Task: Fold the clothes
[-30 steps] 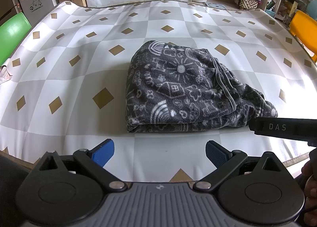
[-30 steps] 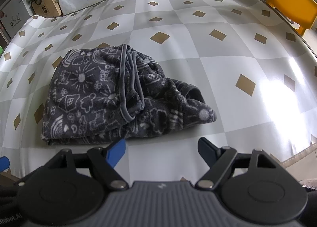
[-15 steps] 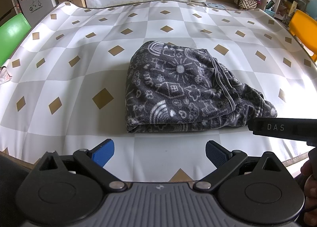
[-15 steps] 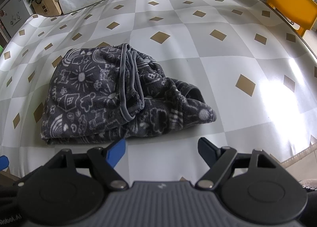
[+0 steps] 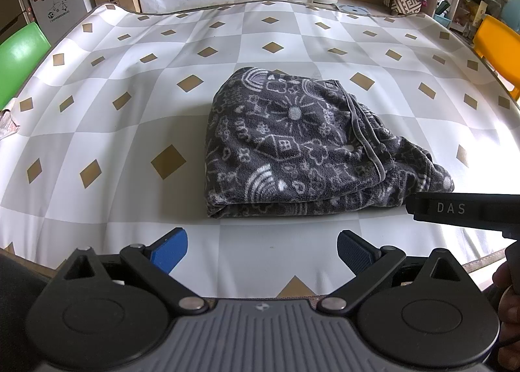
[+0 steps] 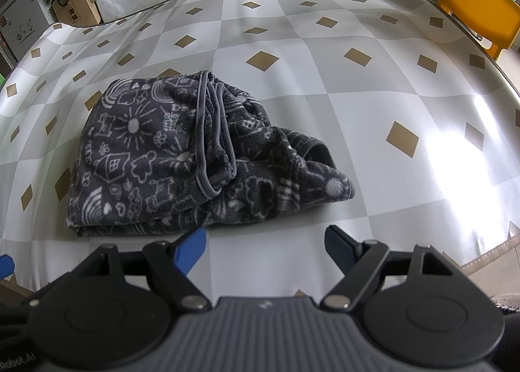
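The dark patterned fleece garment (image 5: 292,147) lies near the middle of the bench (image 5: 130,86), already doubled into a thick bundle with a neat folded edge on one side, though the other end looks rumpled and loose, so I'd say a tidying fold is left. Both the left claw (image 5: 261,250) and right claw (image 6: 265,242) hover just short of it, jaws spread, gripping nothing

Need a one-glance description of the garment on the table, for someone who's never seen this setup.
Start from the big table under a white-and-grey checked cloth with gold diamonds. Near its front edge, about midway across, lies the garment: a dark grey fleece bundle with white doodles of suns, houses and rainbows, roughly folded. It is the only fabric item on the table.
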`<action>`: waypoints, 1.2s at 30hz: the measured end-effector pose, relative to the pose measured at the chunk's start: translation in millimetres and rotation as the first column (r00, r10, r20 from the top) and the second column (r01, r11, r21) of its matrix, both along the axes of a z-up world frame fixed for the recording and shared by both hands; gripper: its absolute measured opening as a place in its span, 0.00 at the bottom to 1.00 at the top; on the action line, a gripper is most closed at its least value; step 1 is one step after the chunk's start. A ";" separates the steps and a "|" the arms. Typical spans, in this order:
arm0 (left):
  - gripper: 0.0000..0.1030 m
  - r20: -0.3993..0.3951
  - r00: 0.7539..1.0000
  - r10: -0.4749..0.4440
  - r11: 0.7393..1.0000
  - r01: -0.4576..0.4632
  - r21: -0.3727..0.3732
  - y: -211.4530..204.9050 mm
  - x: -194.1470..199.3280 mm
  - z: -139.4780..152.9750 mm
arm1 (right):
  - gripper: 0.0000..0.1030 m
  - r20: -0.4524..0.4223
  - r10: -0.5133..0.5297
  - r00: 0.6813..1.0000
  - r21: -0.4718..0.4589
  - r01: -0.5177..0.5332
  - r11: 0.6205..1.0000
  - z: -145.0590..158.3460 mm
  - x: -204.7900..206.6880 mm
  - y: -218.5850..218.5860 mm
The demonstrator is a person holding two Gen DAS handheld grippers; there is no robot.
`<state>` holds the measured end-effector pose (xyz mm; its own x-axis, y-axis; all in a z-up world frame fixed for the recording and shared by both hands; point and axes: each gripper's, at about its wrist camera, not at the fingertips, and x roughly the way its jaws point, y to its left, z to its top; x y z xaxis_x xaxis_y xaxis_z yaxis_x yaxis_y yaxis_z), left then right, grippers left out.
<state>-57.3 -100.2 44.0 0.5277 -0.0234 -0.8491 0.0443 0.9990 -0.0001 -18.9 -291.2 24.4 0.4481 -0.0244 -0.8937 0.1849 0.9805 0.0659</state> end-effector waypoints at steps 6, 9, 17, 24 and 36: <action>0.96 0.001 1.000 -0.001 1.000 0.001 -0.001 -0.3 -0.4 0.0 | 0.77 -0.001 0.001 1.000 -0.001 -0.001 1.000 -0.4 0.4 0.4; 0.96 0.001 1.000 -0.003 1.000 0.003 0.000 -0.7 -0.4 0.0 | 0.77 -0.002 0.001 1.000 -0.001 -0.001 1.000 -0.6 0.5 0.2; 0.96 -0.001 1.000 -0.004 1.000 0.004 0.000 -1.8 -0.4 -0.8 | 0.77 -0.002 0.001 1.000 -0.004 -0.001 1.000 -1.1 0.3 1.3; 0.96 -0.003 1.000 -0.006 1.000 0.006 0.001 -2.9 -0.4 -1.2 | 0.77 -0.004 0.002 1.000 -0.007 -0.002 1.000 -1.2 -0.1 1.7; 0.96 -0.008 1.000 -0.007 1.000 0.007 0.000 -3.2 0.3 -2.3 | 0.77 -0.010 0.004 1.000 -0.011 -0.004 1.000 -2.1 0.8 2.6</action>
<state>-57.0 -103.4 41.7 0.5208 -0.0267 -0.8533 0.0510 0.9987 -0.0002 -18.1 -288.5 22.3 0.4396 -0.0325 -0.8976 0.1819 0.9819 0.0535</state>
